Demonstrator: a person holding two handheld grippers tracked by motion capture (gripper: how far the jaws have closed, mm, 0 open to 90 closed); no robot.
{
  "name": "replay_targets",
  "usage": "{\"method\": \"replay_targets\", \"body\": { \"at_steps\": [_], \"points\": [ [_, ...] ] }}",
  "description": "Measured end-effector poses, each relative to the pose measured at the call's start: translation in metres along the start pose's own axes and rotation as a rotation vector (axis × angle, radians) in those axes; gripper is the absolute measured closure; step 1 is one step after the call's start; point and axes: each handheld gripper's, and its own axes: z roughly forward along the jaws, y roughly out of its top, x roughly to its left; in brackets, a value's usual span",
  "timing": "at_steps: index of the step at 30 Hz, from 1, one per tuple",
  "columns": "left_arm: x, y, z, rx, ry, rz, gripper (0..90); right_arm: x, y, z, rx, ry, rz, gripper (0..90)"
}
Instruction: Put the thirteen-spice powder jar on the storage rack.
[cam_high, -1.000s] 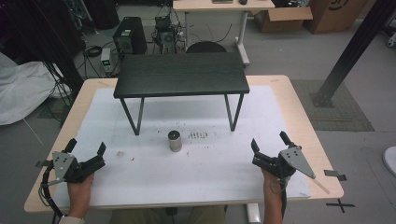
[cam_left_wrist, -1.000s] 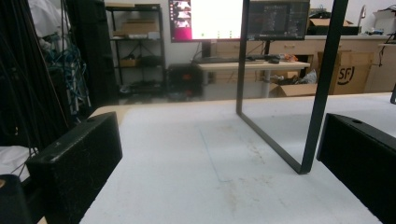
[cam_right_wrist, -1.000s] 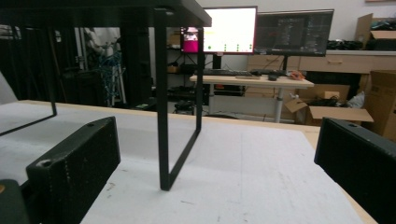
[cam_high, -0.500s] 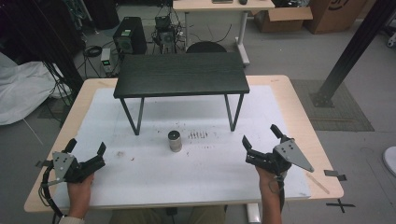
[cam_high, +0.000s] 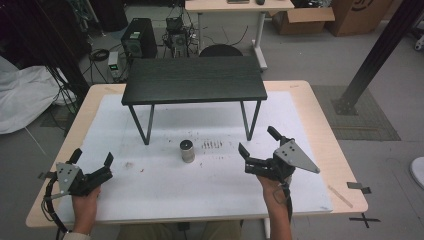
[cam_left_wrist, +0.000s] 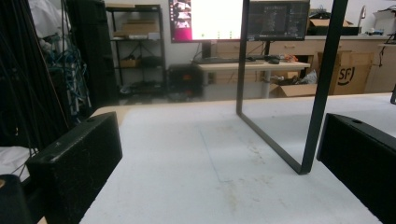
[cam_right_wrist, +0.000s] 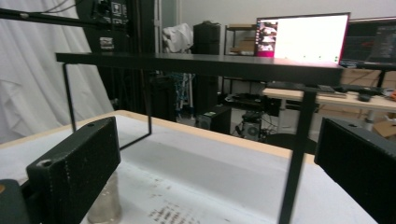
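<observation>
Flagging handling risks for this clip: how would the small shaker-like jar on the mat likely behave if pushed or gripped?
The small jar stands upright and taller than wide, so a high push would probably tip it. It looks round, so once down it may roll. Its body seems clear and hard in the right gripper view, likely stiff and perhaps slippery for the right hand-held gripper.

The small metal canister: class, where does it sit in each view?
High view: the canister stands centre, in front of the black stand.
Left gripper view: not seen here.
Right gripper view: bottom left, partly behind the gripper's left finger.
Shared landmark: the black stand's legs.
</observation>
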Motion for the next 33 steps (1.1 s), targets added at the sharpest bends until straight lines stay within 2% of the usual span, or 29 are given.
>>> {"method": "replay_targets", "body": {
  "at_steps": [2, 7, 13, 23, 33],
  "points": [
    [0.0, 0.0, 0.0, 0.0, 0.0, 0.001, 0.6, 0.001, 0.001, 0.001, 0.0, 0.006, 0.001, 0.0],
    [0.0, 0.0, 0.0, 0.001, 0.0, 0.003, 0.6, 0.013, 0.008, 0.013, 0.019, 0.063, 0.004, 0.0],
    [0.0, 0.0, 0.0, 0.0, -0.001, 0.002, 0.5, 0.024, 0.006, 0.025, 0.04, 0.113, 0.01, 0.0],
    [0.0, 0.0, 0.0, 0.001, -0.001, 0.002, 0.6, 0.052, -0.006, 0.06, 0.115, 0.226, 0.008, 0.0],
    [0.0, 0.0, 0.0, 0.0, -0.001, 0.002, 0.6, 0.072, -0.02, 0.083, 0.168, 0.289, 0.014, 0.0]
  ]
}}
